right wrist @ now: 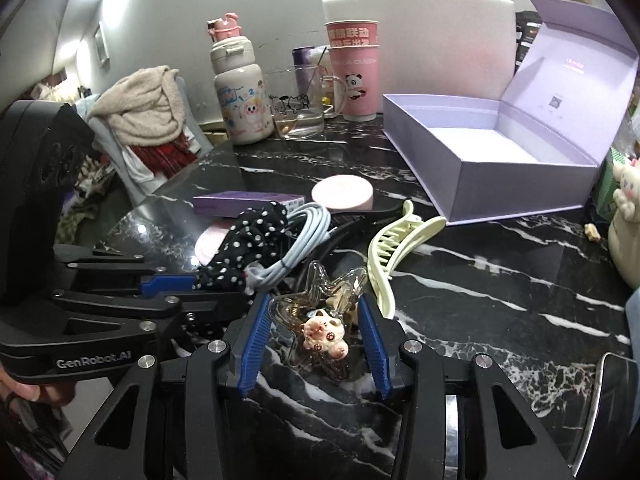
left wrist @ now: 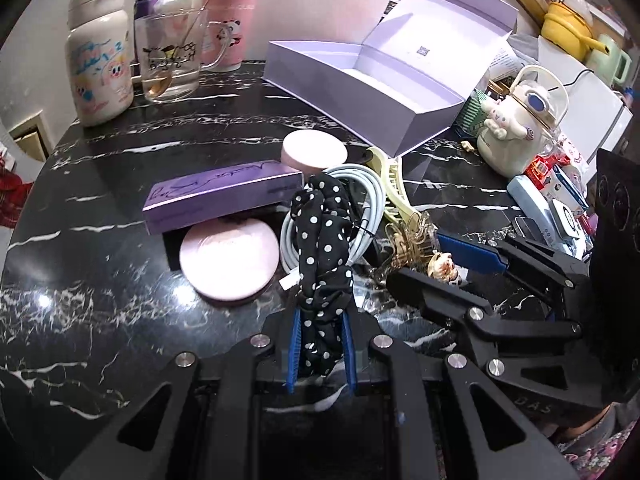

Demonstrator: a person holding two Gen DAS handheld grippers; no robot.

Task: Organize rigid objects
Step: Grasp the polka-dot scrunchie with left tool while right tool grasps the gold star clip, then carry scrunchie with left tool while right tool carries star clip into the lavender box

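Note:
My left gripper (left wrist: 321, 350) is shut on a black polka-dot scrunchie (left wrist: 324, 248), which also shows in the right wrist view (right wrist: 248, 236). My right gripper (right wrist: 314, 344) has its blue pads on both sides of a clear hair claw with a pink cat charm (right wrist: 324, 332); the jaws stand half open around it, contact unclear. A cream hair claw (right wrist: 394, 252), a coiled white cable (left wrist: 356, 208), a purple slim box (left wrist: 224, 198) and two pink round compacts (left wrist: 228, 258) (left wrist: 314, 151) lie on the black marble table (left wrist: 100, 280). An open lilac box (right wrist: 500, 156) stands empty behind.
A cartoon bottle (left wrist: 100, 64), a glass mug (left wrist: 172, 60) and pink paper cups (left wrist: 234, 12) stand at the back. A white Cinnamoroll kettle (left wrist: 516, 120) and small packets (left wrist: 560, 196) crowd the right edge. Clothes on a chair (right wrist: 140, 120) sit left of the table.

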